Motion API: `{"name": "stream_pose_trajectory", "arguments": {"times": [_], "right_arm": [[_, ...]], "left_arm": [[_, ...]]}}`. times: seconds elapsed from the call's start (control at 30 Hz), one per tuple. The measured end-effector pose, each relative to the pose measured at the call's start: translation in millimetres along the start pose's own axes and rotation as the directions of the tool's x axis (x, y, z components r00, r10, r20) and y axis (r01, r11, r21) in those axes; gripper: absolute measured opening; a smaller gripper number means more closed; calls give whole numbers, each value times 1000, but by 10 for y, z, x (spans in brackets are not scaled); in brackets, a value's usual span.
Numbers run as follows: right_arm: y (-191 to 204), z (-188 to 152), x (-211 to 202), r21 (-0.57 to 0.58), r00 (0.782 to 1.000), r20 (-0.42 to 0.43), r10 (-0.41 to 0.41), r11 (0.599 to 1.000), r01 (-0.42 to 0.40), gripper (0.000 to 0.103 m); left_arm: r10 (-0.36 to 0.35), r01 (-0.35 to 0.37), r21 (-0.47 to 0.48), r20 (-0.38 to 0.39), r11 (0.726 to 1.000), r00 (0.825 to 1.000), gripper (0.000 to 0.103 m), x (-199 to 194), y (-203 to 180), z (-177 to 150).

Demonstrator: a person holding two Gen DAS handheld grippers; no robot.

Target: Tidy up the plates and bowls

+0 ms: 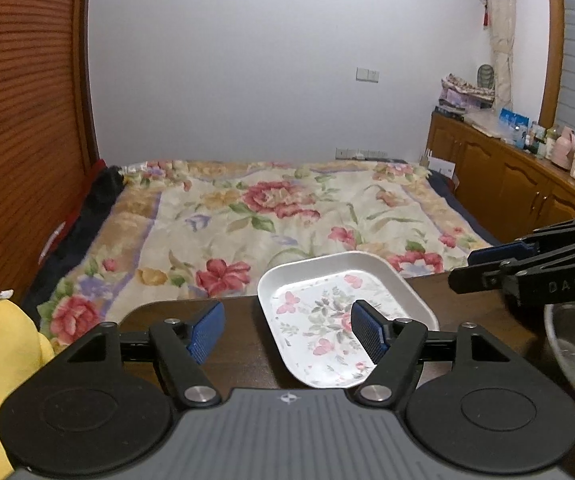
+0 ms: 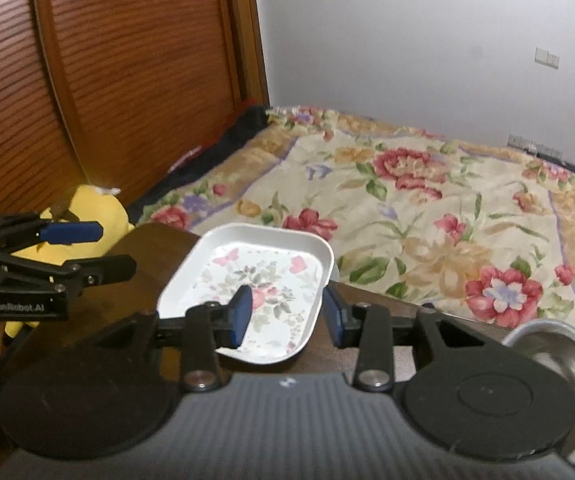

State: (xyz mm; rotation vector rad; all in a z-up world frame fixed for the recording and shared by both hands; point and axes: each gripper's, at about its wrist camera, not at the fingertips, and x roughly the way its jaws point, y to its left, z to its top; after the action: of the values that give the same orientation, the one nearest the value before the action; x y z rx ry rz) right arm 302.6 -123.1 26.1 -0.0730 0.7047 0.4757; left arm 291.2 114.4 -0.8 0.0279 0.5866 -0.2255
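The right gripper point(image 2: 287, 316) has its blue pads point(image 2: 241, 314) spread to either side of the near right rim of the flowered plate point(image 2: 247, 276): one pad sits over the plate's printed floor, the other just outside the wall. They straddle the rim but have not pinched it. The left gripper point(image 1: 287, 332) is spread wide and holds nothing; its right pad point(image 1: 369, 330) hangs over the plate's near corner, its left pad over the bare tabletop.

The plate is a shallow rectangular dish with rounded corners and a raised white rim, lying flat at the far edge of the dark wooden table point(image 1: 247, 360), just before the bed with the flowered blanket point(image 1: 267, 216). To the right of it, near the table's edge, is a metal bowl point(image 2: 567, 360).

I would judge the plate light and stiff, likely melamine or enamel, with a glossy, slippery surface. The upright rim is the sensible place to grip, one pad inside and one outside. The metal bowl should also be light and rigid, and its thin lip could slide between the pads.

The bowl is cut off by the frame in both views, so its full shape and contents are unclear. A yellow soft toy point(image 2: 87, 216) at the left is partly hidden behind the left gripper. Whether more dishes lie nearer is blocked by the gripper bodies.
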Motion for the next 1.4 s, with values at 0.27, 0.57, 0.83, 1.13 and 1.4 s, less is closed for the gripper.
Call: {"name": "stream_pose_trajectory", "arguments": {"times": [0.27,0.57,0.83,1.13,1.4], "right_arm": [[-106,59,425,14,995,-99,4,1000,-2,40],[-244,111,671,35,986,-164,19,999,-13,40],[-197,147,738,-10,979,-203,17,1000,-19,34],[-211,152,807,-41,969,-245,20,999,-31,22],[-222,154,825,-36,966,-255,36,998,-47,21]], "left_arm": [[-16,16,-13,-55,1000,998,66,374,93,-44],[-37,35,-27,-87,999,996,63,619,151,-83],[-51,48,-32,-106,998,993,58,700,137,-136],[-56,52,-37,-117,998,992,46,721,130,-173],[-57,52,-42,-134,998,989,33,756,140,-204]]}}
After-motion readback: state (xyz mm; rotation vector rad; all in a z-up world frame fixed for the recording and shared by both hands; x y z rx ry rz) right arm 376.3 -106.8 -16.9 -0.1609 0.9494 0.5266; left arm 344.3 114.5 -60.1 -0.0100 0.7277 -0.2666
